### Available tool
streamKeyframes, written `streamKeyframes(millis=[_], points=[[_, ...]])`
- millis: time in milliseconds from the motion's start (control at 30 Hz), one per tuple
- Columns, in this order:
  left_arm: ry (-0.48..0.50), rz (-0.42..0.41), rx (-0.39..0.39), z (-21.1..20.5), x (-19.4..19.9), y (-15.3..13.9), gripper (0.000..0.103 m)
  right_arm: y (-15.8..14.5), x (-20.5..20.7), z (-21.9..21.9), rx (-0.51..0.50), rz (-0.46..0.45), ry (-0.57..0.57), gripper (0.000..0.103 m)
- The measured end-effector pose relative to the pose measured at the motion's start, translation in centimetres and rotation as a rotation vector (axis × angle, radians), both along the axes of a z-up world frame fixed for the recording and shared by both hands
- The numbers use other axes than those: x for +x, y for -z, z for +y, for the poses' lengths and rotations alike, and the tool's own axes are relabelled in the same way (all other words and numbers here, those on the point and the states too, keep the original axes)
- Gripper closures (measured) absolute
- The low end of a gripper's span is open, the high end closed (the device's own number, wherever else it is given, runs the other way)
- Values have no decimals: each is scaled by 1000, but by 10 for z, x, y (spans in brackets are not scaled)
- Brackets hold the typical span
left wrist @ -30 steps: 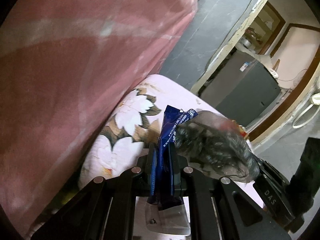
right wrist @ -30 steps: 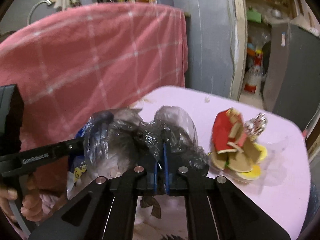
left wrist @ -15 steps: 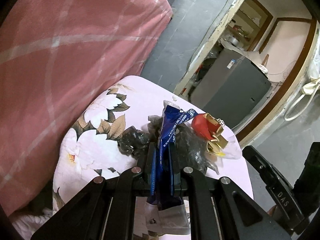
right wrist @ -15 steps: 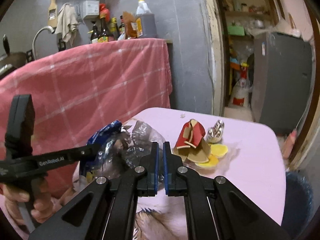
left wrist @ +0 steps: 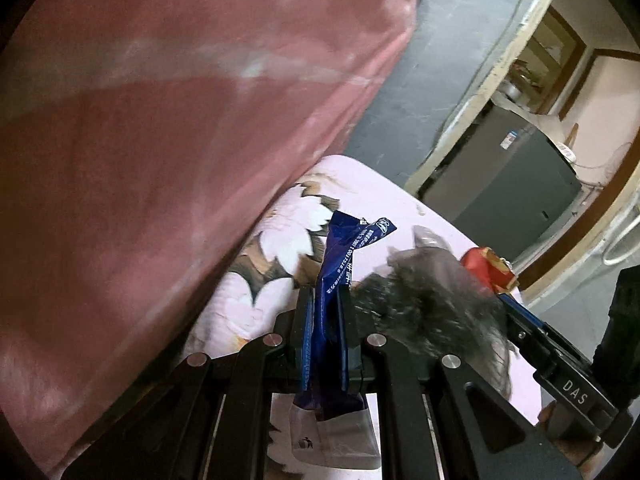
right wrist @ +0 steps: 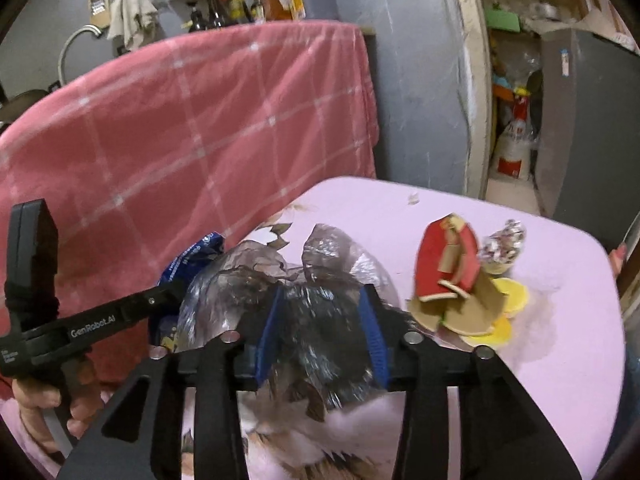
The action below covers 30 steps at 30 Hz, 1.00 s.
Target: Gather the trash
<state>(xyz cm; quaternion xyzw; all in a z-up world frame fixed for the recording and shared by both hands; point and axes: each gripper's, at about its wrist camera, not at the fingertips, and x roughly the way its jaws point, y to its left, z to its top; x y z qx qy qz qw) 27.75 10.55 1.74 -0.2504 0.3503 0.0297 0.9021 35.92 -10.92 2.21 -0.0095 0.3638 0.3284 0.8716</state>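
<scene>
Jaws of the left gripper (left wrist: 326, 320) are clamped on a crumpled dark blue foil wrapper with white print (left wrist: 340, 264); the wrapper stands up between the blue pads, its top curling over, its pale lower end hanging behind the fingers. The right gripper (right wrist: 324, 320) is spreading its jaws around a crinkled grey, see-through plastic bag (right wrist: 304, 280). The bag sits between the two blue pads, and I cannot tell whether they still touch it. In the left wrist view the same bag is a blurred dark mass just right of the wrapper, with the right gripper's body coming in from the lower right.

Both tools work over a small table covered with a pink cloth printed with white flowers (right wrist: 560, 280), near its left edge. In the right wrist view the blue wrapper pokes out behind the bag's left side, and a hand (right wrist: 44, 404) grips the left tool's handle at the lower left.

Further right on the cloth, well apart from the bag, lies a torn red-and-brown cardboard carton (right wrist: 448, 264). A crumpled silvery foil scrap (right wrist: 502, 244) touches its far right side, and yellow round pieces (right wrist: 510, 300) lie under and beside it.

Along the table's left edge stands something draped in a pink checked blanket (right wrist: 200, 140). Beyond the far corner are a grey wall, a doorway and a dark grey fridge (left wrist: 504, 184).
</scene>
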Motion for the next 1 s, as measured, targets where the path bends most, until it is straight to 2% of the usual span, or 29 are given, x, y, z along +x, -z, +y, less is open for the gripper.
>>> streamKeyframes(millis=[133, 467, 667, 767, 900, 1000], points=[[7, 1, -12, 5, 4, 5, 95, 9, 11, 14, -10, 52, -14, 53], [34, -4, -27, 3, 3, 7, 95, 31, 3, 28, -114, 94, -55, 53], [40, 1, -21, -2, -2, 6, 95, 36, -5, 27, -135, 107, -64, 74], [40, -1, -19, -6, -6, 5, 95, 37, -10, 27, -143, 103, -70, 89], [52, -9, -10, -15, -9, 0, 95, 34, -20, 21, -116, 80, -65, 95], [63, -26, -10, -24, -12, -4, 95, 26, -27, 10, -79, 44, -46, 96]])
